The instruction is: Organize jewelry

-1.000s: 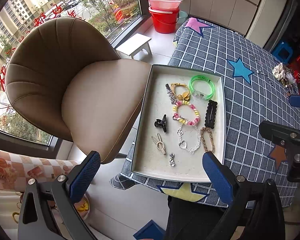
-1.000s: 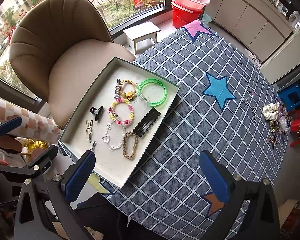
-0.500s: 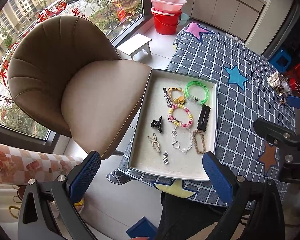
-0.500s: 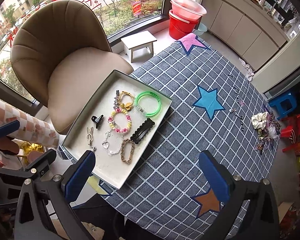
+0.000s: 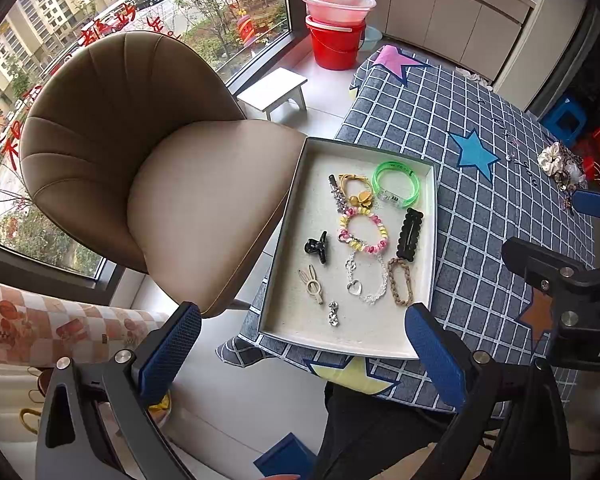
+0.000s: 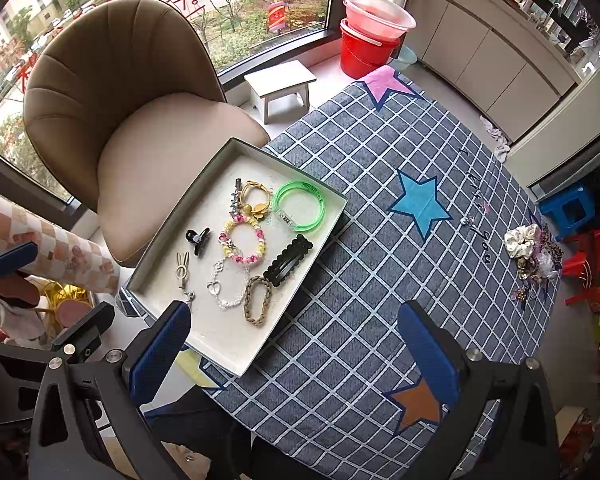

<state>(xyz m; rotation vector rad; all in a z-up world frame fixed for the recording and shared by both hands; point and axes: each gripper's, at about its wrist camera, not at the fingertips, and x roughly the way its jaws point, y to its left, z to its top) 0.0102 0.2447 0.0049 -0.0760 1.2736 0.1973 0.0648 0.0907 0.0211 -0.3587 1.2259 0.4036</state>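
Note:
A white tray (image 5: 296,240) (image 6: 172,240) sits at the near left edge of a checked tablecloth. It holds a green bangle (image 5: 396,184) (image 6: 300,206), a pink and yellow bead bracelet (image 5: 364,230) (image 6: 242,242), a black hair clip (image 5: 409,234) (image 6: 288,260), a black claw clip (image 5: 317,247) (image 6: 198,239), a silver heart chain (image 5: 366,280) (image 6: 226,286), a braided loop (image 5: 400,287) (image 6: 257,300) and other clips. My left gripper (image 5: 300,352) and right gripper (image 6: 296,344) are open and empty, held high above the table's near edge.
A pile of scrunchies and trinkets (image 6: 534,256) (image 5: 560,166) lies at the table's far right. A brown chair (image 5: 148,168) (image 6: 120,120) stands left of the tray. A white stool (image 6: 280,88) and red bucket (image 6: 364,46) are on the floor beyond.
Both grippers have drawn up and back from the table, so the tray looks smaller. Both stay open and empty. The tray's contents have not moved.

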